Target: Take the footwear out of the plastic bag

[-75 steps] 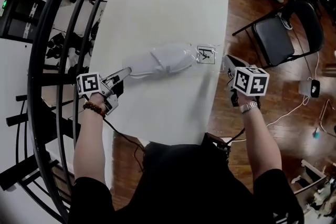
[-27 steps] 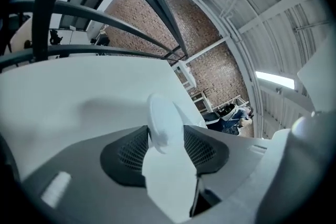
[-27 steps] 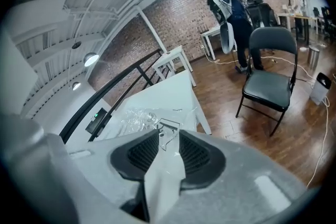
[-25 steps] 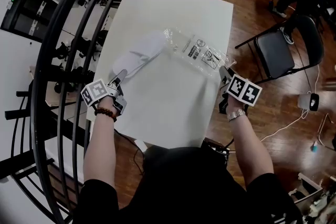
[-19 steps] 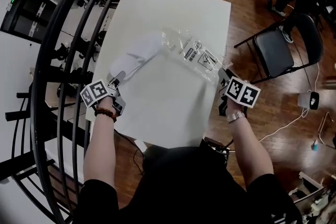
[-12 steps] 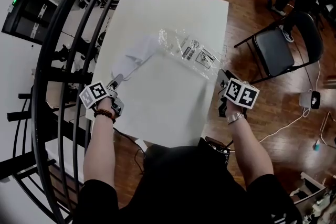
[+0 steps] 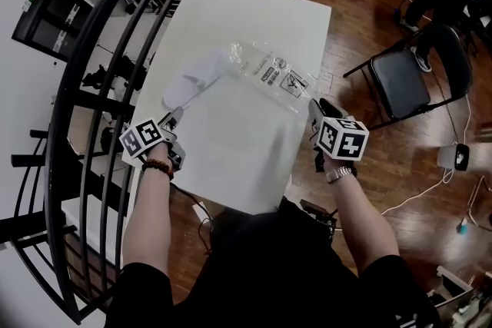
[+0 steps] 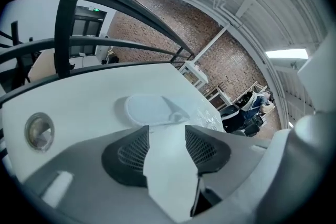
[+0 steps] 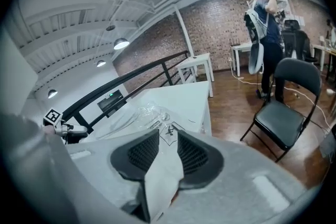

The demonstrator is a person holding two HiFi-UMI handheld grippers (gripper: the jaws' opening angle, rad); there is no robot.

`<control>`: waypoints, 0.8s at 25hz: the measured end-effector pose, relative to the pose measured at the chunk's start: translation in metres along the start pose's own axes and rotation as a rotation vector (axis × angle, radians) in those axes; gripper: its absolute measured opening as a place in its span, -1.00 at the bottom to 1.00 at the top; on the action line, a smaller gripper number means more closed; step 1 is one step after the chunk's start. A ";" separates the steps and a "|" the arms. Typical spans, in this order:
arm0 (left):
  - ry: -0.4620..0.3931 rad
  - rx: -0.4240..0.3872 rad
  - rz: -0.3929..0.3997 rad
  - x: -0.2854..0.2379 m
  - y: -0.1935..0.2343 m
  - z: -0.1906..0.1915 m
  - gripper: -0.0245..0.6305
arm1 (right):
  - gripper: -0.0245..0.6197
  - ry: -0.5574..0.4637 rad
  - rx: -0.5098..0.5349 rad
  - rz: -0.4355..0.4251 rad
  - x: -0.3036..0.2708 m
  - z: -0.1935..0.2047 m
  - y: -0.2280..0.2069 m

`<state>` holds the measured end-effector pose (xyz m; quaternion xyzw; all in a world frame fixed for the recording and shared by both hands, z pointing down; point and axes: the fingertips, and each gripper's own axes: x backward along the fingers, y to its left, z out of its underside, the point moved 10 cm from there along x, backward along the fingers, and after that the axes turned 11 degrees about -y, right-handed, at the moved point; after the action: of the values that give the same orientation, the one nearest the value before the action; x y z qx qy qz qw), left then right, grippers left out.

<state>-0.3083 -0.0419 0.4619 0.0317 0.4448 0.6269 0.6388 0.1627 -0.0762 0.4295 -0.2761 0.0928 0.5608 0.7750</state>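
Note:
A pale grey slipper (image 7: 192, 82) lies on the white table (image 7: 231, 157), left of the clear plastic bag (image 7: 269, 73); its far end meets the bag's crumpled mouth. My left gripper (image 7: 177, 115) points at the slipper's near end. In the left gripper view the slipper (image 8: 149, 108) sits just beyond that gripper (image 8: 167, 131), whose jaws are closing with nothing pinched between them. My right gripper (image 7: 314, 107) is at the table's right edge. Its jaws are closing on the bag's printed corner (image 9: 169, 132), which lies between them, and the bag stretches away from it.
A black curved railing (image 7: 92, 88) runs close along the table's left side. A black folding chair (image 7: 403, 61) stands on the wood floor to the right. In the right gripper view a person (image 9: 268, 18) stands behind that chair (image 9: 286, 123).
Both grippers have drawn apart and toward me. The bag has slid right off the slipper, and the slipper has shifted left and nearer. The left jaws have let go of it.

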 end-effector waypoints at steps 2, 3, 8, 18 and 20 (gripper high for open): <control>-0.010 -0.012 0.026 0.007 -0.012 0.010 -0.29 | -0.76 0.002 0.053 -0.042 0.003 -0.001 0.007; -0.015 -0.020 0.040 0.011 -0.019 0.015 -0.34 | -0.86 0.002 0.079 -0.066 0.006 -0.001 0.012; -0.025 -0.100 0.153 0.037 -0.059 0.040 -0.73 | -0.95 -0.020 0.216 -0.192 0.019 -0.007 0.042; -0.040 -0.479 0.339 0.091 -0.134 0.053 -0.88 | -0.95 -0.084 0.444 -0.319 0.055 0.001 0.125; -0.045 -0.540 0.366 0.103 -0.141 0.056 -0.88 | -0.95 -0.101 0.456 -0.317 0.067 0.005 0.139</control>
<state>-0.1842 0.0421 0.3569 -0.0458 0.2354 0.8257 0.5106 0.0573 0.0112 0.3580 -0.0774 0.1336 0.4102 0.8988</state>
